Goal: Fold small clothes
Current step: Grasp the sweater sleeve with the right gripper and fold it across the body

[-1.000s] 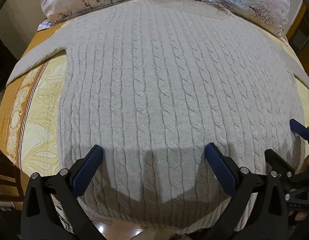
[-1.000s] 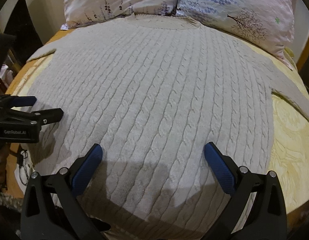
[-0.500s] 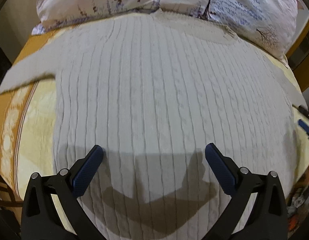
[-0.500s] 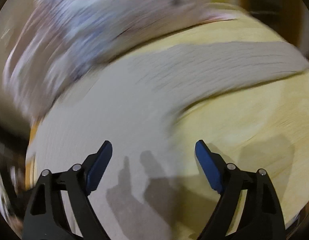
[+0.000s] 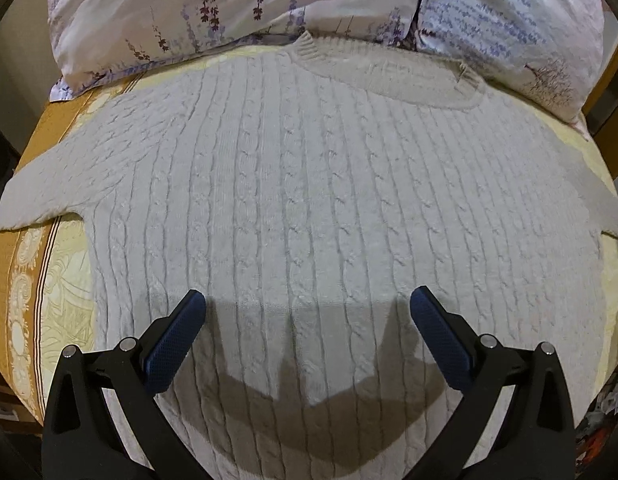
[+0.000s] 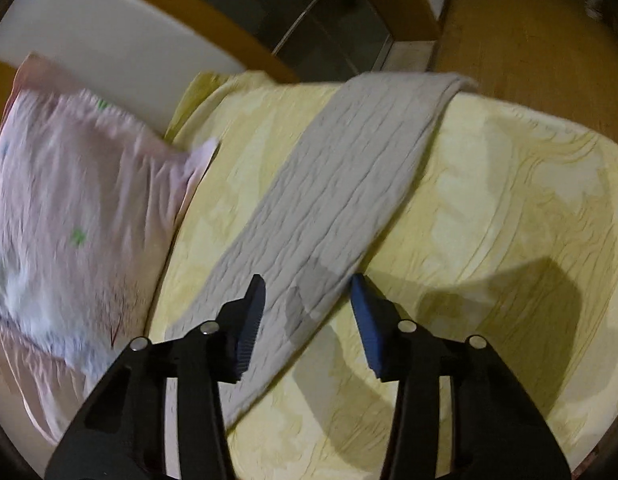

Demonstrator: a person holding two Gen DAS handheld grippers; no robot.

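A cream cable-knit sweater (image 5: 309, 200) lies spread flat on the bed, collar toward the pillows and sleeves out to both sides. My left gripper (image 5: 308, 296) hovers over the lower body of the sweater. It is open, with nothing between its fingers. In the right wrist view the sweater's sleeve (image 6: 349, 184) runs diagonally across the yellow bedspread (image 6: 489, 200), its cuff at the bed's far edge. My right gripper (image 6: 308, 280) is over the near part of that sleeve. Its jaws are closing, the sleeve lies below between them, and the pads do not press it.
Two floral pillows (image 5: 229, 8) lie against the collar end. A pink pillow (image 6: 69, 200) sits left of the sleeve, with the wooden headboard (image 6: 213, 12) behind it. Wooden floor (image 6: 529, 20) shows past the bed edge. An orange patterned border (image 5: 17, 300) runs along the bedspread's left side.
My right gripper swung from the sweater's body to its right sleeve, rolling as it went, and its jaws narrowed. My left gripper shifted up the sweater toward the collar and stayed open.
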